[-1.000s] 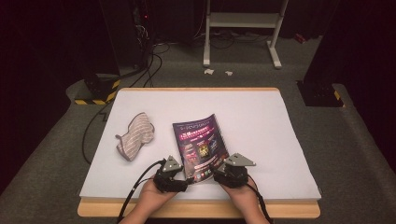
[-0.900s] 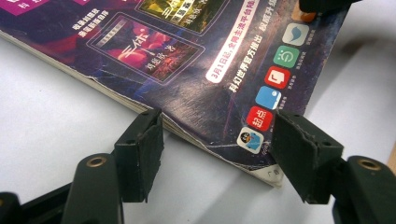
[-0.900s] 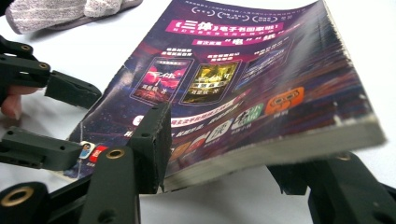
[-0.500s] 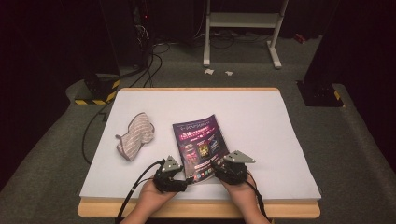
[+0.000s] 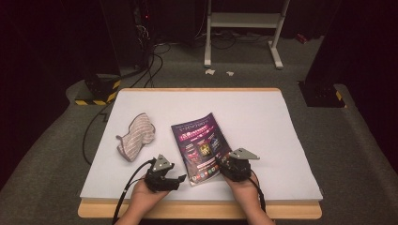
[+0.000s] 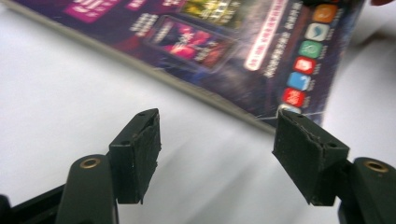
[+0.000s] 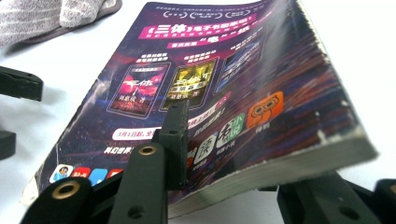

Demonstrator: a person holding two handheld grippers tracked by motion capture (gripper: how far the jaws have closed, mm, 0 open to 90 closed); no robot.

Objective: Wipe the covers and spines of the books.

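A purple-covered book (image 5: 199, 143) lies on the white table (image 5: 263, 117), its near end toward me. My right gripper (image 5: 225, 165) is at the book's near right corner. In the right gripper view its jaws have just been closing: one pad lies on the cover (image 7: 280, 70) and the other sits under the lifted page edge, so the gripper (image 7: 243, 154) is shut on the book. My left gripper (image 5: 182, 179) rests low on the table by the near left corner. It stands open (image 6: 217, 140) with bare table between the pads, the book (image 6: 233, 51) just beyond them.
A striped grey cloth (image 5: 136, 136) lies crumpled to the left of the book, also seen as the cloth (image 7: 42, 18) at the top left of the right gripper view. Cables trail off the table's near left. A white metal stand (image 5: 244, 28) is on the floor behind.
The right gripper's jaws have narrowed around the book's near right corner. Both hands have stayed almost where they were, and the book and the cloth have not shifted.
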